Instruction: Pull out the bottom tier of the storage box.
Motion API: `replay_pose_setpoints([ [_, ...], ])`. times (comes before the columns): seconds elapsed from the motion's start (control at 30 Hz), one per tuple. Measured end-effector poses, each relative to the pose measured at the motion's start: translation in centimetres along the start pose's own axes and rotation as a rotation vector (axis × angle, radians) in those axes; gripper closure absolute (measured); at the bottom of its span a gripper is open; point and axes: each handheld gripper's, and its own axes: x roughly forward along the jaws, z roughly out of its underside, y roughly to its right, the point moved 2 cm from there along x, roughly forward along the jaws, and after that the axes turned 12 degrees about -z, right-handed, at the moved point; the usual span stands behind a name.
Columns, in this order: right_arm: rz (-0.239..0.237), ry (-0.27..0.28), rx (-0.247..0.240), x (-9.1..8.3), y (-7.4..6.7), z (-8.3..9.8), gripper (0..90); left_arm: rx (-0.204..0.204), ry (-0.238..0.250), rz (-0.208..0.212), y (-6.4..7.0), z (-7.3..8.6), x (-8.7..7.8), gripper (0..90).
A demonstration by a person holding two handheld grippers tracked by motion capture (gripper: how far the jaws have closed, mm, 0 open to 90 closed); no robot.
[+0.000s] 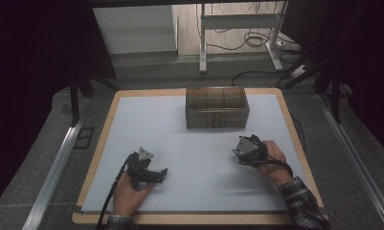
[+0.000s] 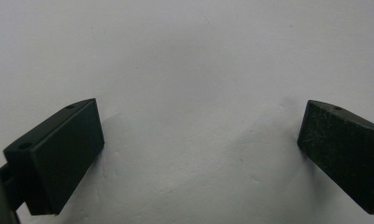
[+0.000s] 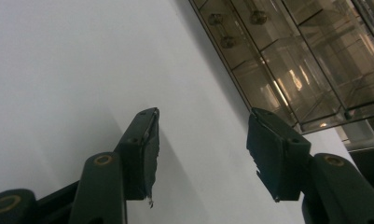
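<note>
On the white table sheet (image 1: 189,143), a clear smoked-plastic drawer box (image 1: 217,108) is set near the far edge, centred. Right gripper (image 3: 201,144) is held near the box's front right, jaws partly apart, nothing gripped; drawer fronts with small knobs are seen just past them. Left gripper (image 2: 198,149) is rested low at the near left, jaws wide apart, nothing between, well apart from the box.

No text, label, brand, number or sign is showing legibly anywhere: nothing is reading on the clear drawer box (image 1: 217,108) at upper centre, nor on the white mat (image 1: 194,158).
</note>
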Motion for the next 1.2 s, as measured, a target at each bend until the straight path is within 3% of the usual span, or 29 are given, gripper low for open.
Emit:
replay_pose_setpoints([
  [0.23, 0.055, -0.023, -0.049, 0.6, -0.2, -0.4, 44.7, 0.000, 0.000, 0.000, 0.0, 0.0, 0.0, 0.0],
  [1.2, 0.201, -0.091, -0.223, 3.6, -0.7, -2.4, 47.5, -0.001, 0.001, 0.000, 0.0, 0.0, 0.0, 0.0],
])
